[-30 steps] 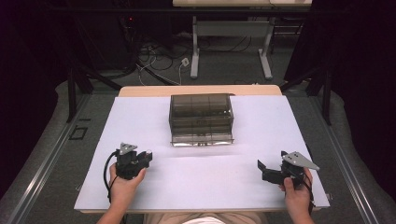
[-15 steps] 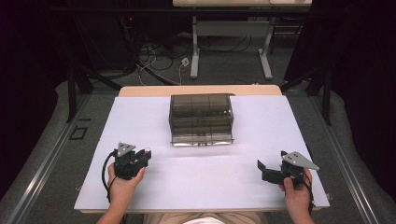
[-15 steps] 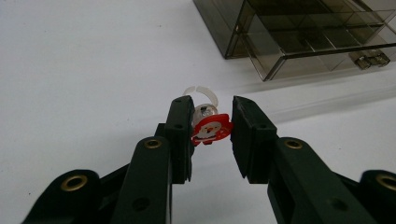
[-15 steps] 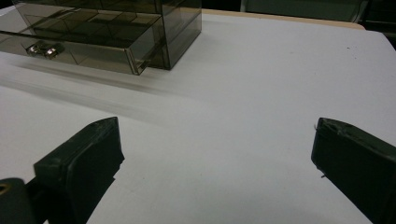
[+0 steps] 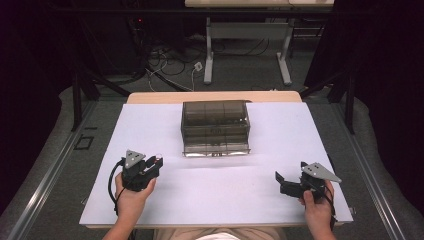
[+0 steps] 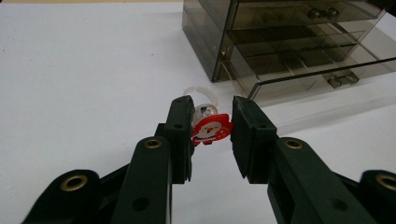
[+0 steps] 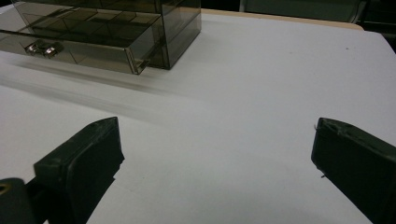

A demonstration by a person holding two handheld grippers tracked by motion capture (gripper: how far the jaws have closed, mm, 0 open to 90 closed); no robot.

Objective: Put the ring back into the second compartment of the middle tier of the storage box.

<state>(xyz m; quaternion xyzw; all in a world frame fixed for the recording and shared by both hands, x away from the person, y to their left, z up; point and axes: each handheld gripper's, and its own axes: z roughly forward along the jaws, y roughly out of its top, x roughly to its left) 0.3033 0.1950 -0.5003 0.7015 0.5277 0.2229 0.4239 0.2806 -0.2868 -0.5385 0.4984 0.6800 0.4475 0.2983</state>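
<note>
The left hand-held gripper (image 6: 212, 128) is clamped on a small red-and-white Santa ring (image 6: 211, 127). The right hand-held gripper (image 7: 212, 163) stands wide apart above the white counter (image 7: 261, 84). A smoky clear plastic drawer box (image 6: 289, 42) sits just beyond the left one.

A smoky clear drawer box (image 5: 215, 127) stands at the middle of the white table (image 5: 280, 200), toward its far edge, with its lowest drawer drawn out a little toward the near side. Near left, a hand holds the left gripper (image 5: 150, 166), a small pale thing at its tip. Near right, well apart from the box, the right gripper (image 5: 281, 181) points left with its jaws spread.
</note>
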